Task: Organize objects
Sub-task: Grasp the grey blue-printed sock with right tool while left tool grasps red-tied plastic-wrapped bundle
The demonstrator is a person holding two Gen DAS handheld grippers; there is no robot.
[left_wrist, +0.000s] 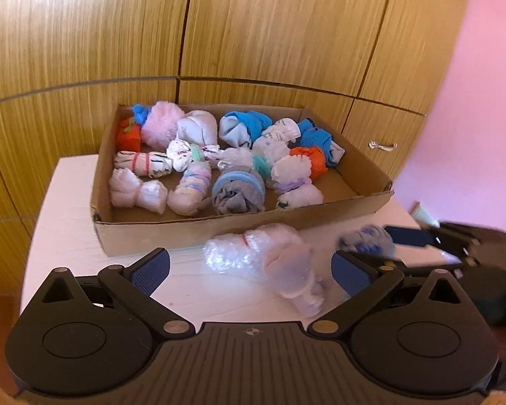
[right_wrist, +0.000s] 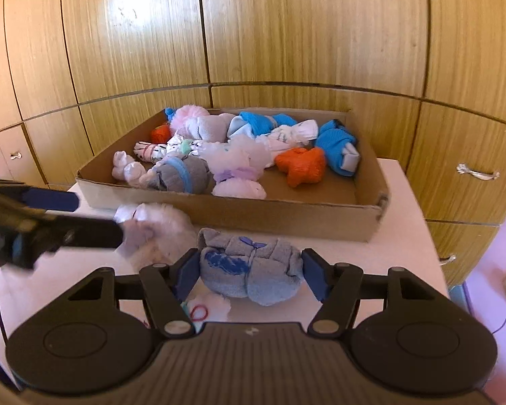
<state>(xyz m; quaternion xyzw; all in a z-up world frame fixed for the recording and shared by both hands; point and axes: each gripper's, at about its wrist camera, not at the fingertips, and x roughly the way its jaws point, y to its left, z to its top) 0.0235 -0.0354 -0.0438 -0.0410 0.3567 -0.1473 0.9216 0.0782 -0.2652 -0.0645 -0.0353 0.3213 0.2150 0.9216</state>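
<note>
A shallow cardboard box (left_wrist: 151,233) (right_wrist: 286,216) on a white table holds several rolled sock bundles in white, pink, blue, grey and orange. In front of it lies a white bundle with a red band (left_wrist: 253,253) (right_wrist: 155,226), between the wide-apart fingers of my left gripper (left_wrist: 251,263) (right_wrist: 99,216), which is open and does not press on it. To its right sits a grey bundle with blue marks (right_wrist: 249,270) (left_wrist: 367,241). My right gripper (right_wrist: 249,271) (left_wrist: 371,243) has both pads against its sides.
The white table (left_wrist: 71,202) (right_wrist: 404,236) stands against wooden cupboard doors with a metal handle (left_wrist: 383,145) (right_wrist: 477,172). A small white piece with a red elastic (right_wrist: 202,310) lies under my right gripper. A pink wall (left_wrist: 482,101) is on the right.
</note>
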